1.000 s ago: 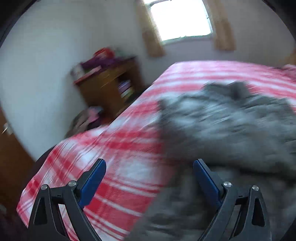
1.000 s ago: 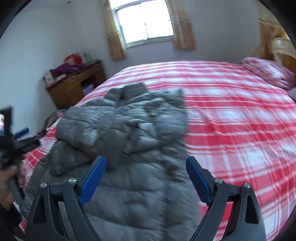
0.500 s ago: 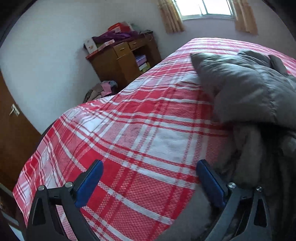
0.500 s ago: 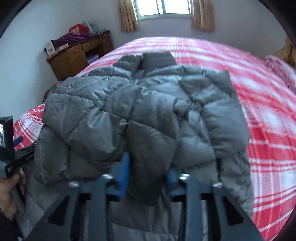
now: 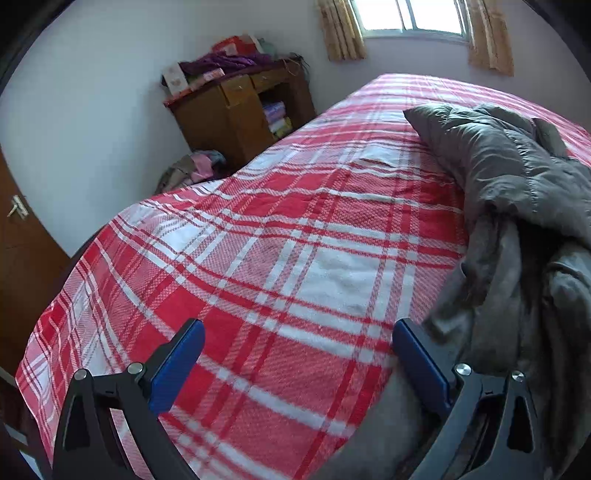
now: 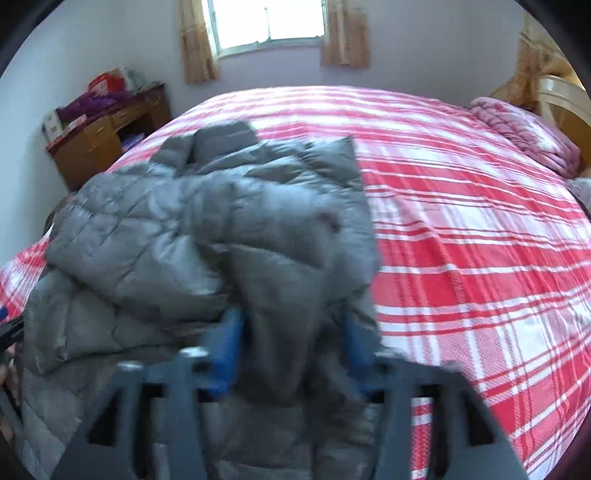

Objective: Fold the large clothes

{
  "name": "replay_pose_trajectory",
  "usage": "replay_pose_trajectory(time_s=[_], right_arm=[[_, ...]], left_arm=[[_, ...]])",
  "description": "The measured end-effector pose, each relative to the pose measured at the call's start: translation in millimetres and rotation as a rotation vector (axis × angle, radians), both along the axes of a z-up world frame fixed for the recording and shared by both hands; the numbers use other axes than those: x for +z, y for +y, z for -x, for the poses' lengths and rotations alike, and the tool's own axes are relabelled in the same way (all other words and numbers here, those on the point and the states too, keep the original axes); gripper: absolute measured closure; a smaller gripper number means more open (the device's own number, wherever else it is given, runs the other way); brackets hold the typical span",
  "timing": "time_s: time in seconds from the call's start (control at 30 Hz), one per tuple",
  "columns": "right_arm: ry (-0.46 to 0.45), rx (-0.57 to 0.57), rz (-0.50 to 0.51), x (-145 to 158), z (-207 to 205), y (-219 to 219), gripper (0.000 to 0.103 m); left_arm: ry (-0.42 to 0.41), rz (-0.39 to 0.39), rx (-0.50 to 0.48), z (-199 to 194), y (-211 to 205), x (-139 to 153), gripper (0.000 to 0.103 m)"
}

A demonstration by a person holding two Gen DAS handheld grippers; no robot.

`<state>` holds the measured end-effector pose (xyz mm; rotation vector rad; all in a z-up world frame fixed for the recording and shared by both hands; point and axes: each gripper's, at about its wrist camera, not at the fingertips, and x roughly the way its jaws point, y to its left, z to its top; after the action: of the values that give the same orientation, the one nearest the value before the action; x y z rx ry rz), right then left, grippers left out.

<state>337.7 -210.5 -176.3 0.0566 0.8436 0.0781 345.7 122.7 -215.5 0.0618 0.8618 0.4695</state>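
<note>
**Grey padded jacket on the checked bed, right tongs parting around a fold**

A grey quilted jacket (image 6: 207, 229) is seen lying bunched on a bed (image 6: 461, 258) covered with a red and white checked spread. In the right wrist view the jacket fills the left and centre, with its collar toward the window (image 6: 269, 26) and its body heaped in folds.

The right tongs (image 6: 291, 354) are blurred. Their blue pads are set on either side of a hanging fold of the jacket, and the jaws are opening at this moment; whether the pads press on the cloth cannot be told.

The left tongs (image 5: 299, 369) are spread wide over bare checked spread, with nothing between the pads. The jacket (image 5: 517, 192) is seen at the right edge of that view, its lower cloth just beside the right-hand pad (image 5: 421, 369); contact cannot be told.

A wooden cabinet (image 5: 243, 110) with cloth and boxes piled on top is placed against the wall beyond the bed. A pink folded quilt (image 6: 524, 133) is laid at the bed's far right, near a wooden headboard (image 6: 565, 107).
</note>
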Motion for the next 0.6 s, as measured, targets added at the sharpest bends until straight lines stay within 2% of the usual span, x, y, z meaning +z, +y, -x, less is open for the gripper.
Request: replay_pose_trajectory(time_s=[0.07,0.17,0.23,0.33,0.37,0.47,0.5,0.53,0.6], right_arm=[[-0.033,-0.02,-0.022,11.3,6.9,-5.8,0.036],[-0.13,-0.057,-0.006,38.5,19.7,-9.3,0.036],[-0.17,-0.049,-0.021,52.1,19.8,-6.0,0.036],[-0.176,-0.01,-0.054,62.6,8.8,11.7,0.036],[-0.168,0.003,-0.067,61.7,6.9,15.3,0.036],[-0.151,0.027,-0.081,54.9,-10.3,33.0,0.036],[-0.144,0.026,-0.089,50.1,-17.7,37.7,0.036],[-0.126,0.027,-0.106,42.9,-26.4,39.1,0.036],[-0.094,0.026,-0.125,30.2,-36.1,41.8,0.036]], left_arm=[[-0.043,0.001,-0.011,6.9,1.2,20.8,0.001],[-0.153,0.053,-0.059,8.8,-9.6,71.5,0.001],[-0.193,0.105,-0.126,-1.7,-28.9,97.5,0.001],[-0.205,0.189,-0.256,-29.0,-66.6,114.3,0.001],[-0.218,0.207,-0.301,-42.6,-83.8,113.9,0.001],[-0.204,0.237,-0.35,-75.0,-110.8,95.6,0.001],[-0.19,0.214,-0.357,-87.0,-119.4,84.1,0.001],[-0.149,0.18,-0.338,-102.1,-123.4,67.8,0.001],[-0.08,0.165,-0.296,-122.1,-120.7,37.4,0.001]])
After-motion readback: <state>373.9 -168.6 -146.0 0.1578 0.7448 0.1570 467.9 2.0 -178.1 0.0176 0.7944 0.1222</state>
